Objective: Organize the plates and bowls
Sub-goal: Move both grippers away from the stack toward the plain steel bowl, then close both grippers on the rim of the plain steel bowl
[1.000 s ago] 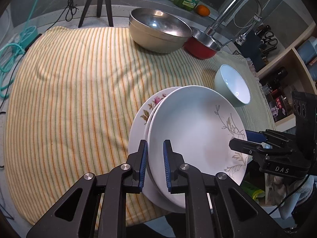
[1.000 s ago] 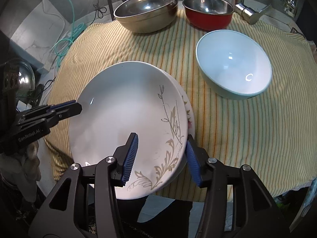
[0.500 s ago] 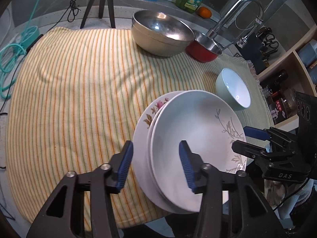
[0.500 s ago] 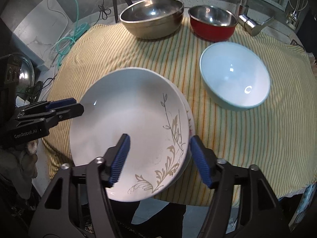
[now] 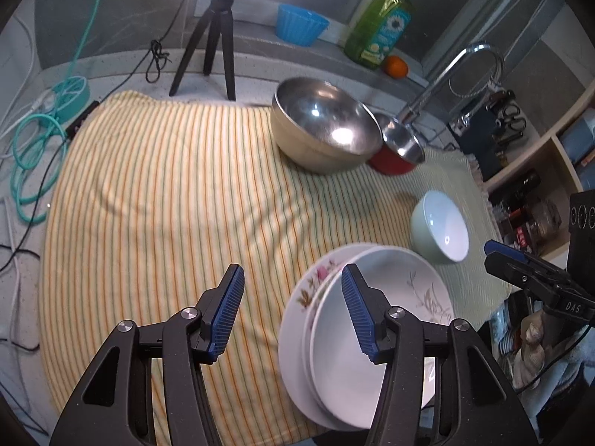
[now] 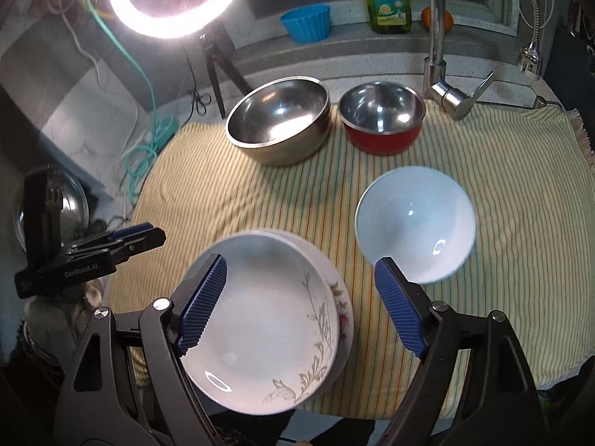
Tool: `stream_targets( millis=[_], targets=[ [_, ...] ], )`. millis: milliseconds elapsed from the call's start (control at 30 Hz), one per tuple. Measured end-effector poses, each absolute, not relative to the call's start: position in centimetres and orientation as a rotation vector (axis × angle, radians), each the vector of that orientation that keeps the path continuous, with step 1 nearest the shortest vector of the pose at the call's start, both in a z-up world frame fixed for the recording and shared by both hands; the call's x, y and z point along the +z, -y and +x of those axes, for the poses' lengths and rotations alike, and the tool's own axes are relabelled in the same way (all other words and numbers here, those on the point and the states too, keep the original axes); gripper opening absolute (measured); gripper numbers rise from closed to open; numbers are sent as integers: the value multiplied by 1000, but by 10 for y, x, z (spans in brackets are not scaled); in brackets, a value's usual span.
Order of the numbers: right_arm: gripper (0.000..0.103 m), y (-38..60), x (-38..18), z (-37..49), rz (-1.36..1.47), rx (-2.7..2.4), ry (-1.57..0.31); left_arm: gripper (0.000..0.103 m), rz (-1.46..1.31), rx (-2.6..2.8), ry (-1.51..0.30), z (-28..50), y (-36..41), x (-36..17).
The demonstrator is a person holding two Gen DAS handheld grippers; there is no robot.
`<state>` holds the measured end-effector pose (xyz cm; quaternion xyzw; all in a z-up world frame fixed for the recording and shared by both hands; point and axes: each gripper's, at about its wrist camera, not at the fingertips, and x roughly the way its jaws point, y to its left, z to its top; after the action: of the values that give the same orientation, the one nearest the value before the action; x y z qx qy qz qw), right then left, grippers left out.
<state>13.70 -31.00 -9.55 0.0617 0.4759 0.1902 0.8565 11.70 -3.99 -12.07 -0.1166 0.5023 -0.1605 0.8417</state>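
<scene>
Striped yellow cloth (image 6: 502, 193) covers the counter and carries everything. Next in size, the steel bowl (image 6: 279, 124) sits at 12 o'clock in the right wrist view, with the red bowl (image 6: 383, 120) just beside it at 1 o'clock, under the tap (image 6: 437, 48). Two stacked plates (image 6: 267, 312), leaf-patterned on flowered, lie at the cloth's near edge around 6 o'clock. The pale bowl (image 6: 416, 223) stands near them at 3 o'clock. Both tools gape wide and grip nothing: the right gripper (image 6: 301, 304) straddles the plates above them, while the left gripper (image 5: 293, 303) hangs over cloth and the stack's rim. A tripod (image 5: 214, 41), soap bottle (image 5: 379, 26) and blue cup (image 5: 301, 28) line the back ledge.
</scene>
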Motion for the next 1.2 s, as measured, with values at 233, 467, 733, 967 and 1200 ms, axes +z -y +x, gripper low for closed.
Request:
stream_targets(
  millis=[233, 467, 733, 967, 1200],
  targets=[
    [84, 317, -84, 158, 225, 410, -978, 54, -265, -336, -1019, 141, 31, -108],
    [84, 312, -81, 188, 287, 417, -961, 54, -279, -356, -988, 168, 29, -101],
    [76, 302, -94, 221, 370, 438, -1002, 54, -316, -382, -993, 204, 29, -107],
    [65, 296, -113, 244, 414, 447, -1051, 53, -355, -388, -1006, 234, 29, -118],
    [58, 293, -128, 270, 462, 443, -1082, 53, -406, -397, -1044, 265, 33, -132]
  ],
)
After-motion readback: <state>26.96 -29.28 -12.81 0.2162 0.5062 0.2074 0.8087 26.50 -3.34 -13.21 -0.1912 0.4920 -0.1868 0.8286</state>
